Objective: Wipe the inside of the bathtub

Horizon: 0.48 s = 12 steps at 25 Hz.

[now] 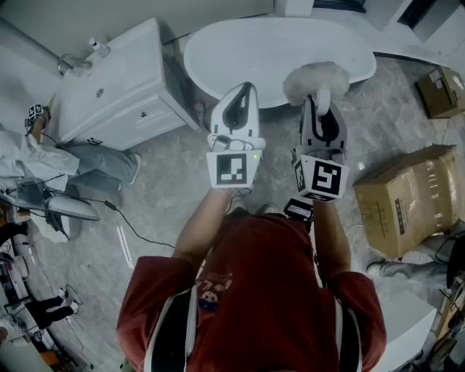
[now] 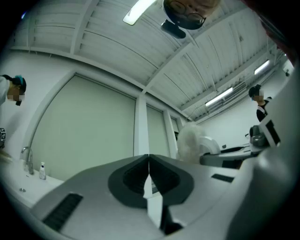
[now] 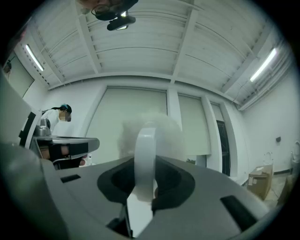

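Step, judged: approach; wiping not begun.
Right gripper (image 1: pixel 322 109) clamped on duster (image 1: pixel 316 81) handle, fluffy head raised.
Left gripper (image 1: pixel 243 91) closed, empty.
Tub (image 1: pixel 240 47) ahead, beyond both grippers.
Next: tip duster down into tub, press head on inner wall.
Head view alone shows tub. Gripper views aim at ceiling (image 3: pixel 140 47), confirm jaw states.

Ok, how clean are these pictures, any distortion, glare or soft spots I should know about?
Head view: even, soft light and fairly sharp, edges bowed, the white bathtub bright but not blown out. Left gripper view: strong fisheye with black corners, and the ceiling strip light glares. Right gripper view: same fisheye and dark rim; the fluffy duster close to the lens looks hazy.
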{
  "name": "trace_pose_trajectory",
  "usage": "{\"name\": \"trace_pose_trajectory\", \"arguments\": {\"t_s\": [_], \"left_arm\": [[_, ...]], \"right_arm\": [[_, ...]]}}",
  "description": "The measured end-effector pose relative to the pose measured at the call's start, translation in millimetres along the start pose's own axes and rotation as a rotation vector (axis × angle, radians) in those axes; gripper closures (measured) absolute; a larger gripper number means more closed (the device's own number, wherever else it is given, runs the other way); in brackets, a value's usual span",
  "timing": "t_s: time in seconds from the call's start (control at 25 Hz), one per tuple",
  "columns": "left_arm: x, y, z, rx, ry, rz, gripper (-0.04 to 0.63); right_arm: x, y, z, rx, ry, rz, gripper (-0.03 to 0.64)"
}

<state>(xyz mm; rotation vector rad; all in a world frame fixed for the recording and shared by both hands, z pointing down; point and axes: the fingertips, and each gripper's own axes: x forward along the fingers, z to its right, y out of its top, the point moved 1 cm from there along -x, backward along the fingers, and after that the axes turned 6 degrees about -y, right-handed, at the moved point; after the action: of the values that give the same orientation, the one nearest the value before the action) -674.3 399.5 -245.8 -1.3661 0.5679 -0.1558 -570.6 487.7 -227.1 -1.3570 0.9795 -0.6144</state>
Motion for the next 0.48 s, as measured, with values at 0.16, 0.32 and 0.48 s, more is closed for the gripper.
{"name": "trace_pose_trajectory", "arguments": {"t_s": [0.16,0.32,0.48], "left_arm": [[3,-1,15,0.013,-0.003,-0.004,0.580],[6,-6,26,0.013,0.004,-0.027,0.580],[9,-9,43,0.012,0.020,-0.036,0.580]], "right_arm": [[-6,-6,13,0.005,0.005,-0.018,0.526],[-9,-11,23,0.019,0.007,-0.024,0.526],[-14,-15,39,0.029,0.013,-0.024,0.526]]}}
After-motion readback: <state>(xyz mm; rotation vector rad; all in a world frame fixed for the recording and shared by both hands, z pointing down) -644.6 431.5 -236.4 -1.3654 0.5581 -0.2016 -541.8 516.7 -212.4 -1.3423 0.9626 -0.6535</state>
